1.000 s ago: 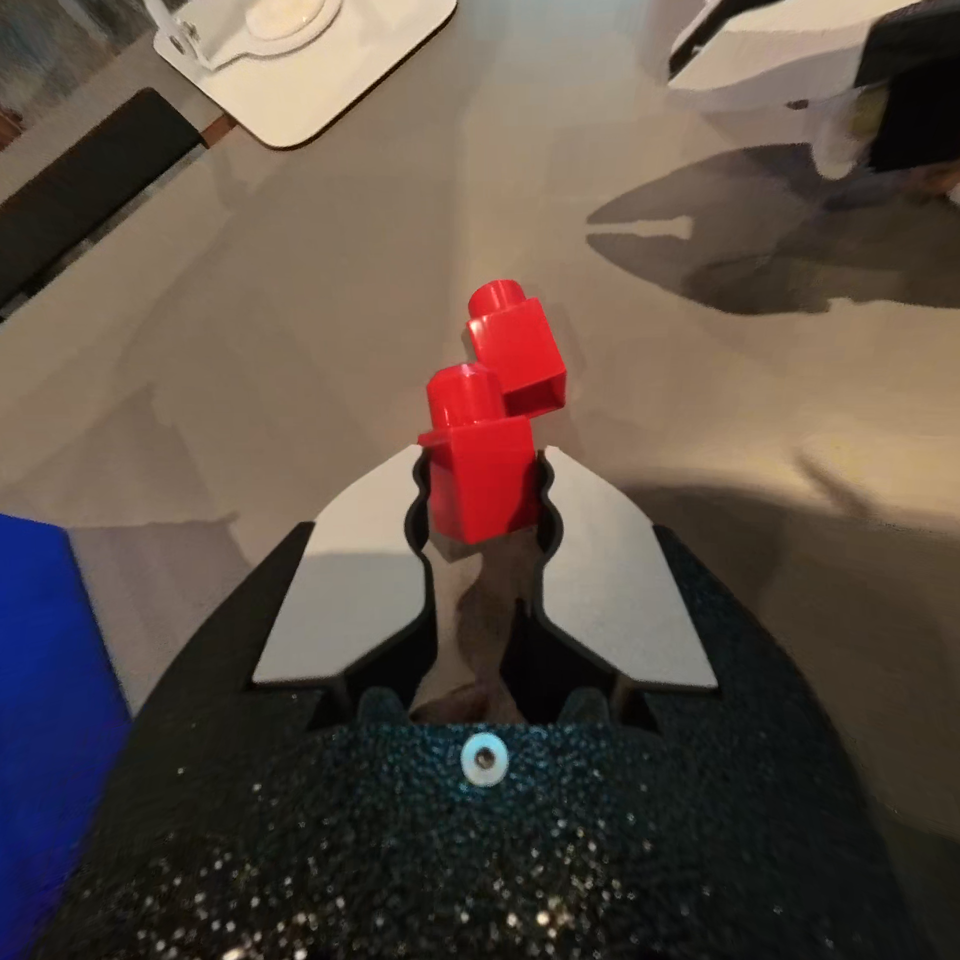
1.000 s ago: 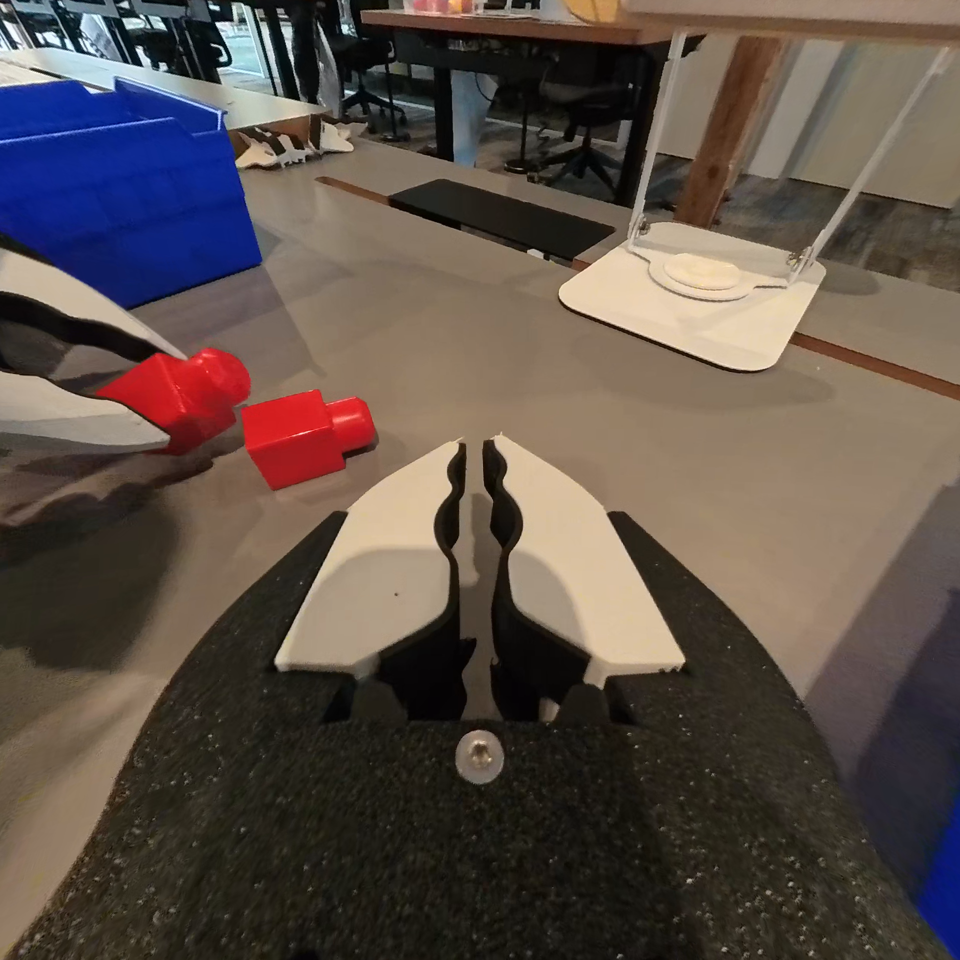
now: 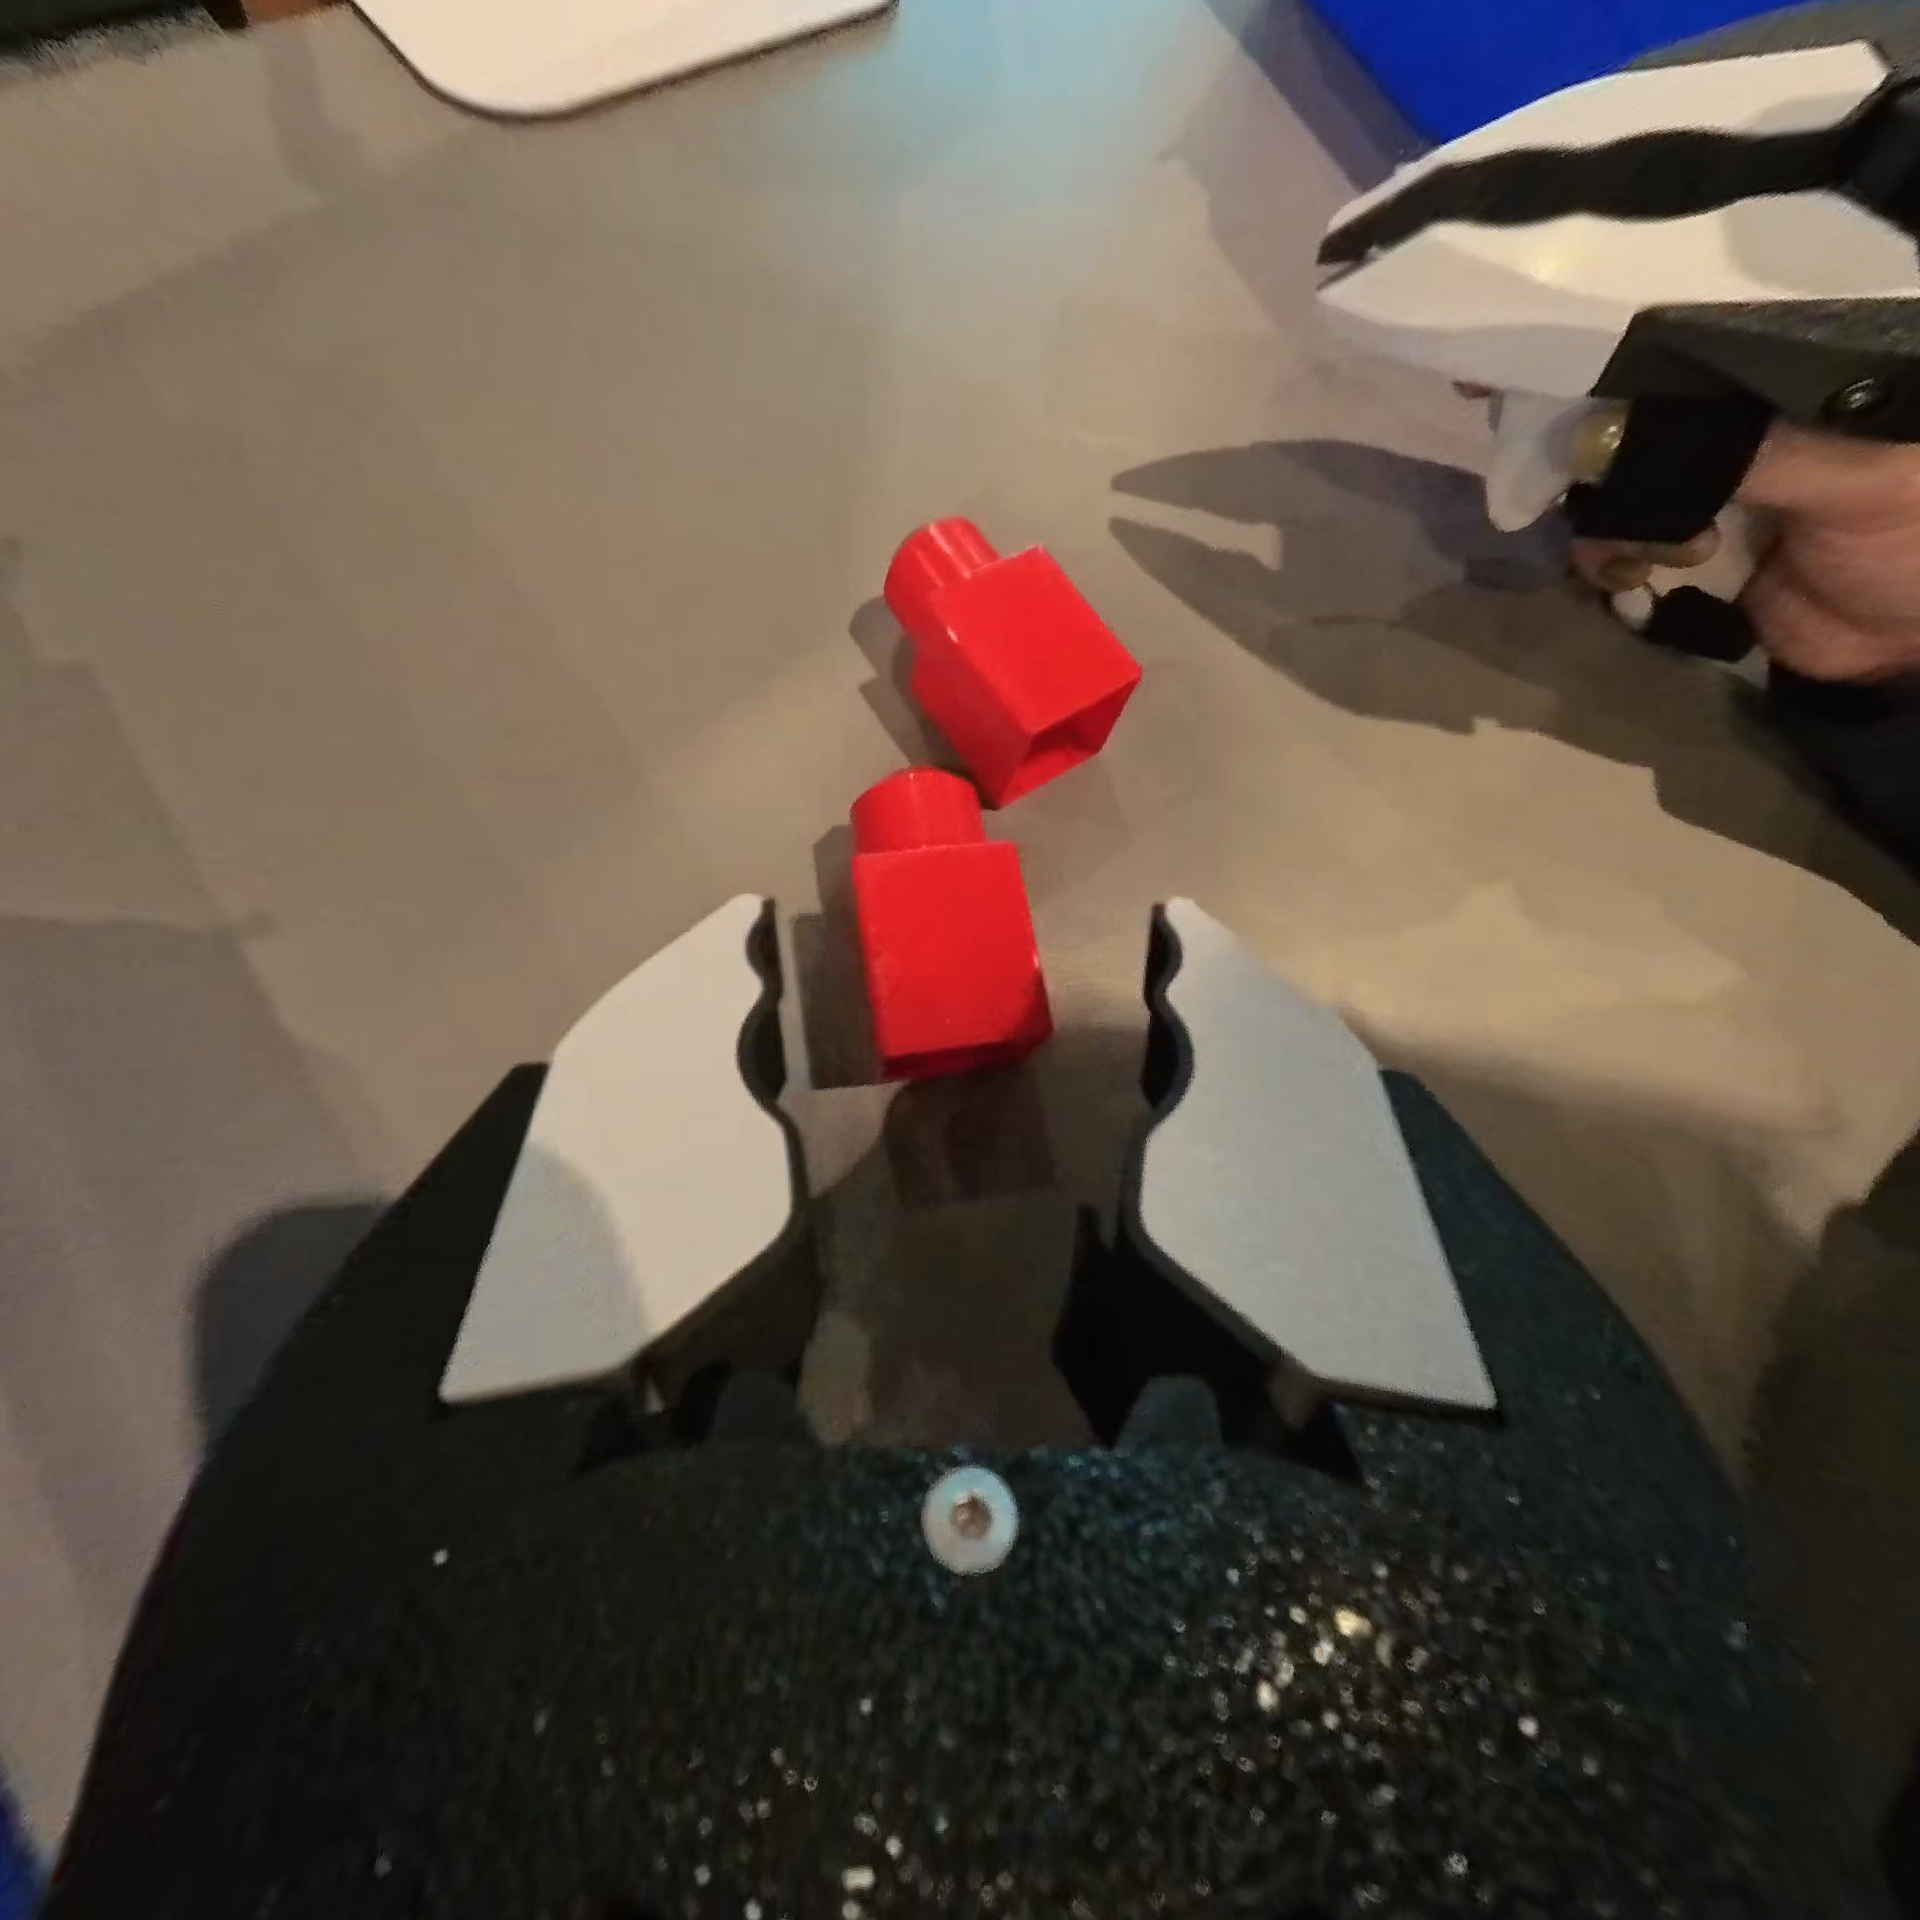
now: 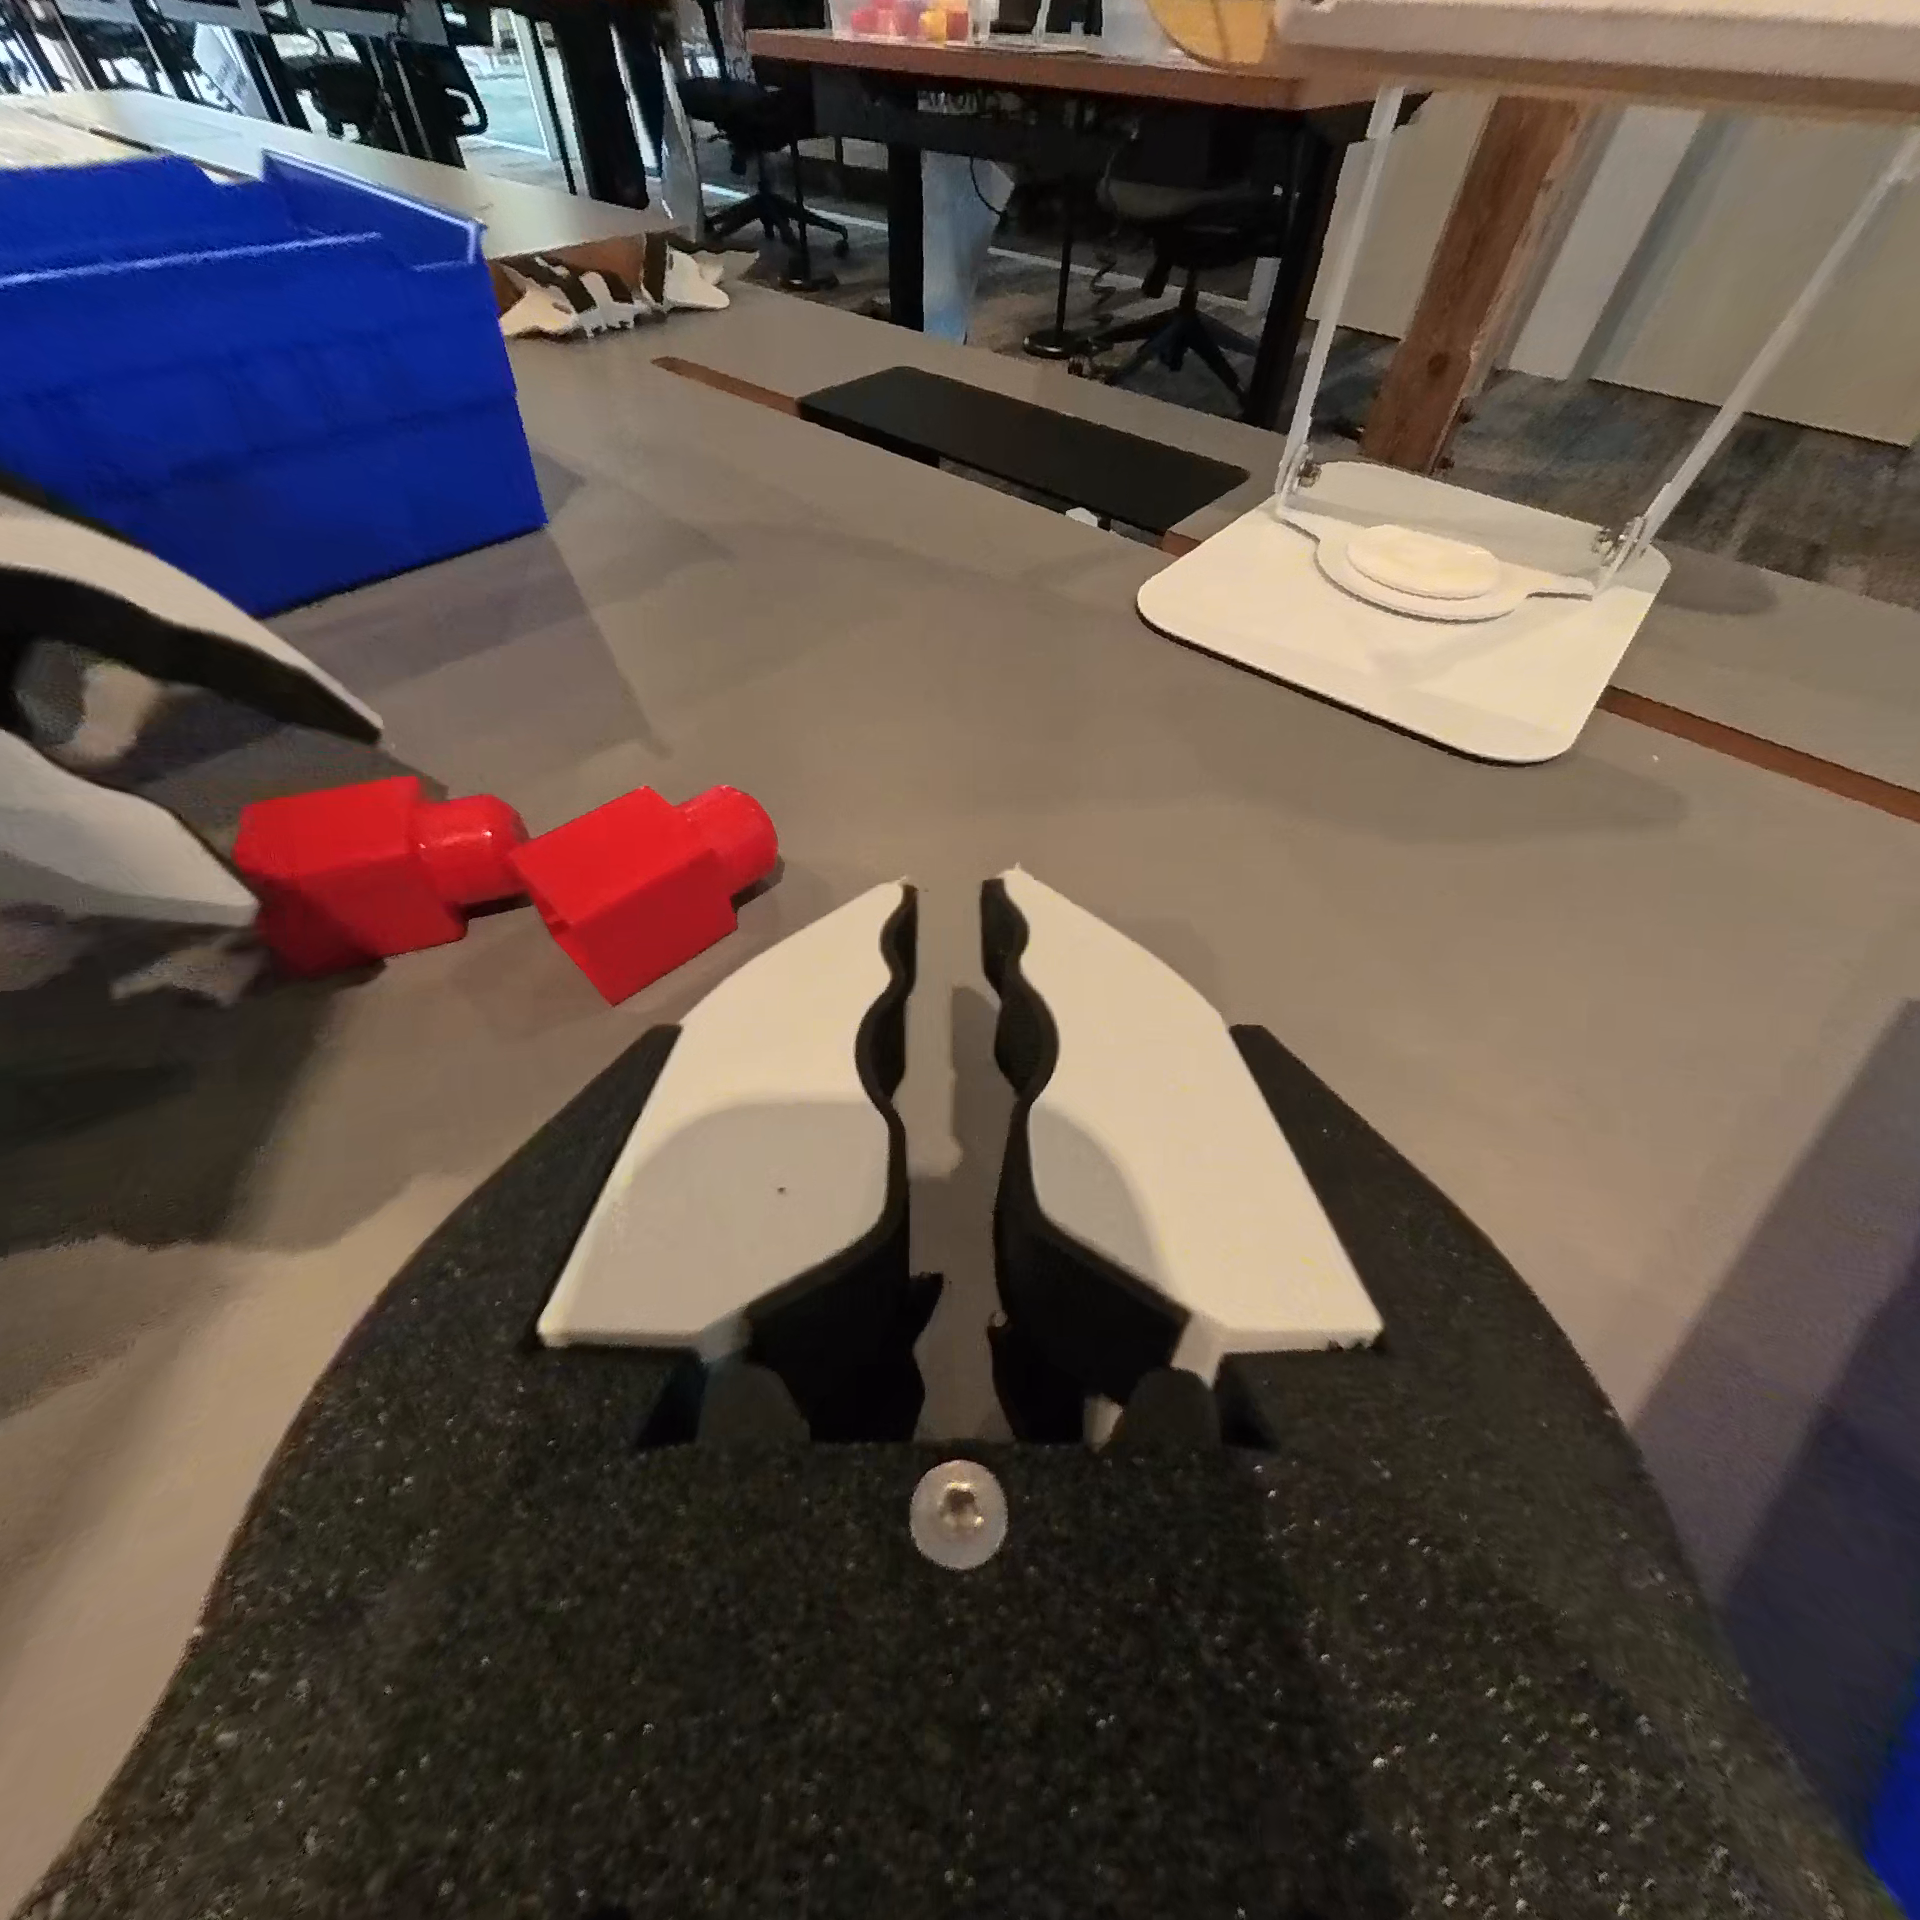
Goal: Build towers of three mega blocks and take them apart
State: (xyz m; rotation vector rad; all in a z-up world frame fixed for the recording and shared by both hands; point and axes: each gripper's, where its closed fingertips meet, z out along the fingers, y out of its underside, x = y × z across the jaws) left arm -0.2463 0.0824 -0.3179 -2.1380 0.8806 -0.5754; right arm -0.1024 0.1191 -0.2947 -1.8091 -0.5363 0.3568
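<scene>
Two red mega blocks lie on their sides on the grey table, apart from each other. The nearer block (image 3: 940,966) lies between the tips of my left gripper (image 3: 966,920), which is open, with a gap on each side of the block. The farther block (image 3: 1013,665) lies just beyond it, stud pointing away. In the right wrist view the same blocks show at the left (image 4: 353,894) (image 4: 644,904), with the left gripper (image 4: 296,810) around the first. My right gripper (image 4: 954,885) is shut and empty, to the right of the blocks; it also shows in the left wrist view (image 3: 1340,249).
A blue bin (image 4: 239,384) stands at the back left. A white stand base (image 4: 1403,644) and a black pad (image 4: 1018,447) lie at the back. Another blue object (image 4: 1896,1662) is at the right edge. A hand (image 3: 1818,582) holds the right gripper. The gap from one gripper's tips to the other's is roughly 15 cm.
My left gripper has opened and let go of the red block, which now lies on the table beside the other one. The right gripper has shifted slightly toward the blocks.
</scene>
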